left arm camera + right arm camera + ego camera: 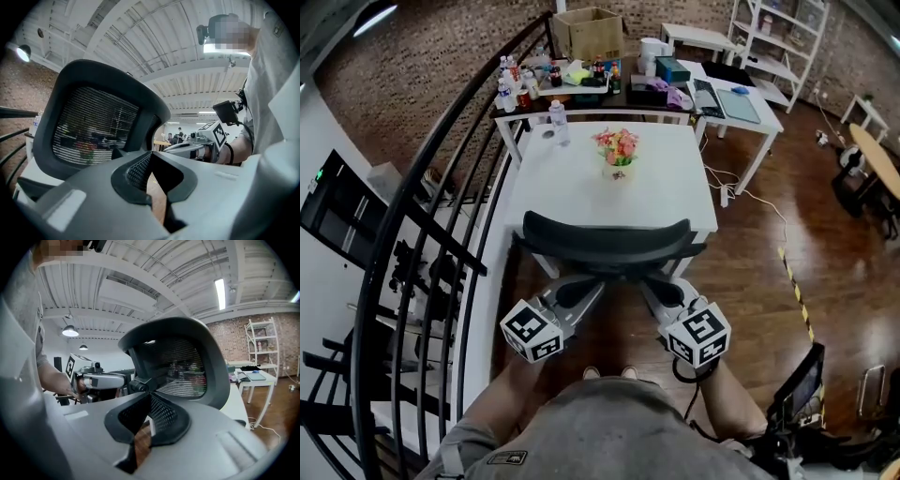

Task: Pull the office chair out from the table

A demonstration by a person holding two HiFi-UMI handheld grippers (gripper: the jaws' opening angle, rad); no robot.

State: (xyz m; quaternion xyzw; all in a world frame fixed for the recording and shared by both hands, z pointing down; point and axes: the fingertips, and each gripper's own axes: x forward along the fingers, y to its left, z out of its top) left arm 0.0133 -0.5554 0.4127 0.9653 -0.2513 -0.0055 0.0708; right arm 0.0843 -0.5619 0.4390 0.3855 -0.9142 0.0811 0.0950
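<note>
The black mesh office chair (607, 246) stands at the near edge of the white table (581, 192), its backrest towards me. Both grippers reach in just below the backrest's lower edge. My left gripper (591, 286) is shut; in the left gripper view the jaws (150, 157) meet with only wooden floor showing through the gap, and the chair back (93, 126) rises on their left. My right gripper (651, 286) is also shut and empty (147, 401), with the chair back (180, 364) above and to its right. Whether either gripper touches the chair is hidden.
A vase of flowers (617, 152) and a water bottle (558, 122) stand on the table. A black curved railing (441, 234) runs close on the left. A cluttered second table (609, 84) and white shelves (778, 37) are behind. Cables (750, 197) lie on the wooden floor at the right.
</note>
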